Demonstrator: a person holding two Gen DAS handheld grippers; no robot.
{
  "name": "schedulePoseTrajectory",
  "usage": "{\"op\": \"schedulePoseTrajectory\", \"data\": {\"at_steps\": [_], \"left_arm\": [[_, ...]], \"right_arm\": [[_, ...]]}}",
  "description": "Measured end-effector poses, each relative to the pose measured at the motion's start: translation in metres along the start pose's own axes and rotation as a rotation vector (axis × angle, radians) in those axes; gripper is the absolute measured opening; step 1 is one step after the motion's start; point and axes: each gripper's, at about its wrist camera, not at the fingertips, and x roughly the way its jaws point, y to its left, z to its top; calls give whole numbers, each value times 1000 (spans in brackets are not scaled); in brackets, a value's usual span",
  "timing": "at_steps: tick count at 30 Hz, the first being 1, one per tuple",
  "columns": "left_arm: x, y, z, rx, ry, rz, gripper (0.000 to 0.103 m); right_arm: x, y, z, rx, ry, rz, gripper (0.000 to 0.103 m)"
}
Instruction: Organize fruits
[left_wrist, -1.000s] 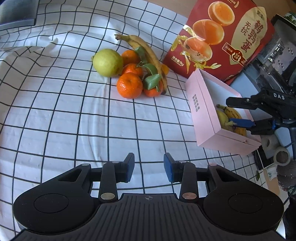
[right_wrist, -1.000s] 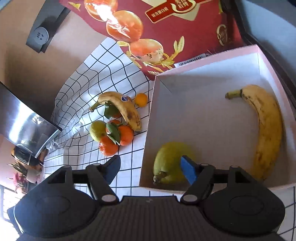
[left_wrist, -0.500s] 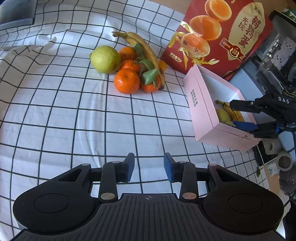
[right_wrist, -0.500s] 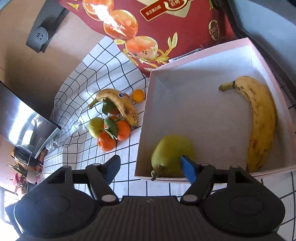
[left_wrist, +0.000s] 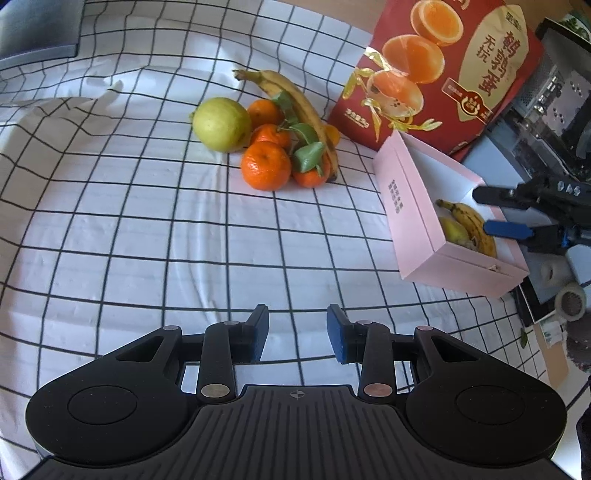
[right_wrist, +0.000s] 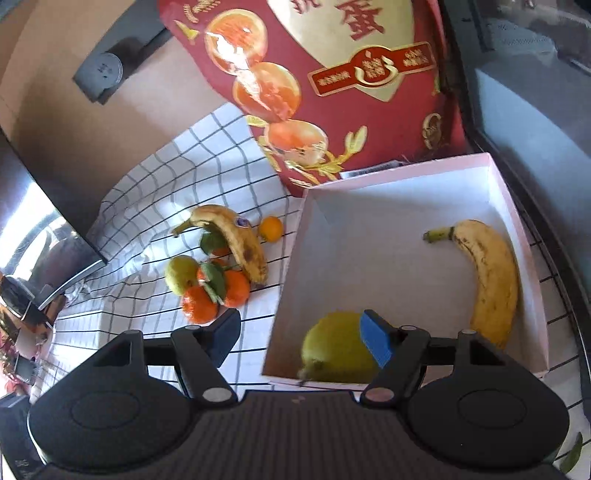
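On the checked cloth lies a fruit pile: a green pear (left_wrist: 221, 123), several oranges (left_wrist: 266, 166) with leaves and a banana (left_wrist: 295, 107). The right wrist view shows the same oranges (right_wrist: 199, 304) and banana (right_wrist: 236, 236). The open pink box (left_wrist: 406, 206) holds a spotted banana (right_wrist: 491, 277) and a second pear (right_wrist: 332, 347). My right gripper (right_wrist: 299, 334) hovers open over the box's near left corner, one pad above that pear, the other finger outside the wall. My left gripper (left_wrist: 297, 332) is open over bare cloth, well short of the pile.
A tall red gift box (left_wrist: 443, 66) leans behind the pink box. Dark equipment and a tape roll (left_wrist: 570, 302) crowd the right edge. A grey panel (left_wrist: 37, 29) sits at the far left corner. A small orange (right_wrist: 270, 229) lies between pile and pink box.
The right gripper has tilted and rolled a little over the box, so the box sits lower and more to the right in its view. Both jaws kept their width; the left gripper stayed put.
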Motion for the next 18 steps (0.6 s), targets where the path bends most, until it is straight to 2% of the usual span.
{"op": "schedulePoseTrajectory", "data": {"at_steps": [4,10,14,18], "left_arm": [[-1,5,-2,-15,4,4,38],[-2,8,-3,-11,-12,14,38],[-10,7,0,15,-61,49,38],[-20,18,4,22,-99,54,39]], "right_arm": [[9,-11,-4,20,17,-57,73],[8,-9,-8,22,8,-46,72],[1,32,-8,-145,-58,-56,72],[19,94,-22,-453,-133,-148,72]]}}
